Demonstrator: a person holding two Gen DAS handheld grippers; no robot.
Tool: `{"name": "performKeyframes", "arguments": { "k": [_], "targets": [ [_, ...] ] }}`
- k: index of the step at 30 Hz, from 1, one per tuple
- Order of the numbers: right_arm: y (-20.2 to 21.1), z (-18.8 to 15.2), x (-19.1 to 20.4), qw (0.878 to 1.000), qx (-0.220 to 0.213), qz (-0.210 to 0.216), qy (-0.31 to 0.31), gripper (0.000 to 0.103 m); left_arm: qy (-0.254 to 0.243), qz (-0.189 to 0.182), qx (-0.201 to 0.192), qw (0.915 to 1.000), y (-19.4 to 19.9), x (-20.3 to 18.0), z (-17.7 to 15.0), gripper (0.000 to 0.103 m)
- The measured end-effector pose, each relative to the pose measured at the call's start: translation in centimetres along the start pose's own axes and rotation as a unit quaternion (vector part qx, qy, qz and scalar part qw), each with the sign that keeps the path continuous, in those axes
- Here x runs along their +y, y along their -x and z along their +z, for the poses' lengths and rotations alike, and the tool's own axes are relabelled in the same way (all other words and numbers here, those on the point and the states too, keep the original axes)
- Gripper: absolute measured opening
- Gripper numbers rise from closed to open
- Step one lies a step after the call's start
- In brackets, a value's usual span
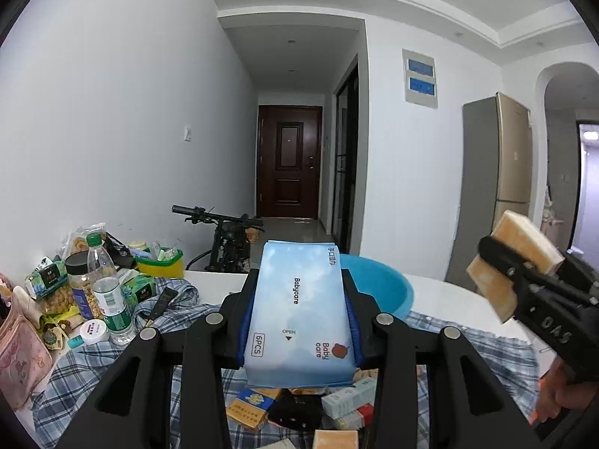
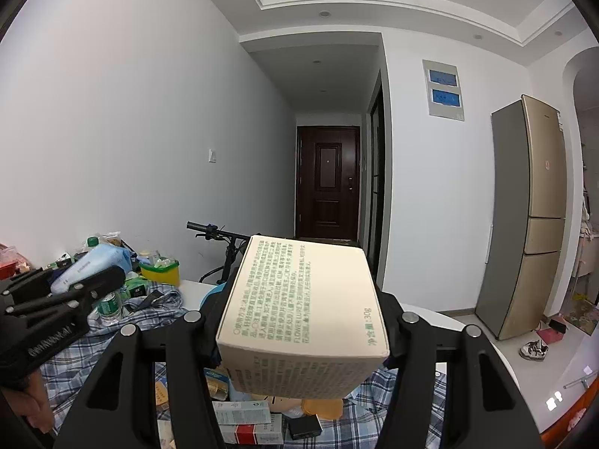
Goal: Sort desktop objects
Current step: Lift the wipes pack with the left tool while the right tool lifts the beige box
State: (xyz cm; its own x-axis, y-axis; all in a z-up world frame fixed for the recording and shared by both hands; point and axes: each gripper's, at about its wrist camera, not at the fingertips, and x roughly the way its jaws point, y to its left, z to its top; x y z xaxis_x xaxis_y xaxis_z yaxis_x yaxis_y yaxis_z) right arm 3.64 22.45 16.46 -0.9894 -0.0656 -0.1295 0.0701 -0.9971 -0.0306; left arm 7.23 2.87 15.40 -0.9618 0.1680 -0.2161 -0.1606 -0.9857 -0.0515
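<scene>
My left gripper (image 1: 299, 299) is shut on a light blue Babycare wipes pack (image 1: 299, 318) and holds it above the table. The same gripper shows at the left of the right wrist view (image 2: 93, 280), with the pack (image 2: 90, 265). My right gripper (image 2: 303, 310) is shut on a cream carton with green print (image 2: 303, 318), also held above the table. It shows at the right of the left wrist view (image 1: 498, 262), where the carton (image 1: 513, 262) looks orange and cream. Several small boxes (image 1: 262, 408) lie on a plaid cloth (image 1: 97, 366) below both grippers.
A blue basin (image 1: 378, 284) stands behind the wipes pack. Bottles, jars and snack bags (image 1: 93, 288) crowd the table's left side, with a yellow-green tub (image 1: 161, 262) behind and a pink pouch (image 1: 18, 351) at the left edge. A bicycle (image 1: 224, 239) and a fridge (image 2: 531, 217) stand beyond the table.
</scene>
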Motion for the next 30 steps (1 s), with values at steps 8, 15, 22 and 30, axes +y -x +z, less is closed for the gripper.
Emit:
{"name": "performKeyframes", "arguments": {
  "k": [8,15,22,30],
  "targets": [
    [2.1,0.1,0.6,1.0,-0.01,0.004,0.001,0.057,-0.01,-0.001,-0.017,0.9998,2.7,-0.7,0.8,0.042],
    [2.3,0.0,0.5,1.0,-0.016,0.008,0.0,0.057,0.003,-0.008,-0.002,1.0,2.4,-0.6,0.6,0.042],
    [1.3,-0.3,0.0,1.0,0.0,0.018,-0.009,0.057,0.006,-0.008,0.005,0.9999,1.7,-0.5,0.3,0.042],
    [-0.4,-0.4,-0.2,1.0,0.006,0.022,-0.003,0.057,0.001,-0.012,0.015,0.9998,-0.7,-0.6,0.2,0.042]
  ]
}}
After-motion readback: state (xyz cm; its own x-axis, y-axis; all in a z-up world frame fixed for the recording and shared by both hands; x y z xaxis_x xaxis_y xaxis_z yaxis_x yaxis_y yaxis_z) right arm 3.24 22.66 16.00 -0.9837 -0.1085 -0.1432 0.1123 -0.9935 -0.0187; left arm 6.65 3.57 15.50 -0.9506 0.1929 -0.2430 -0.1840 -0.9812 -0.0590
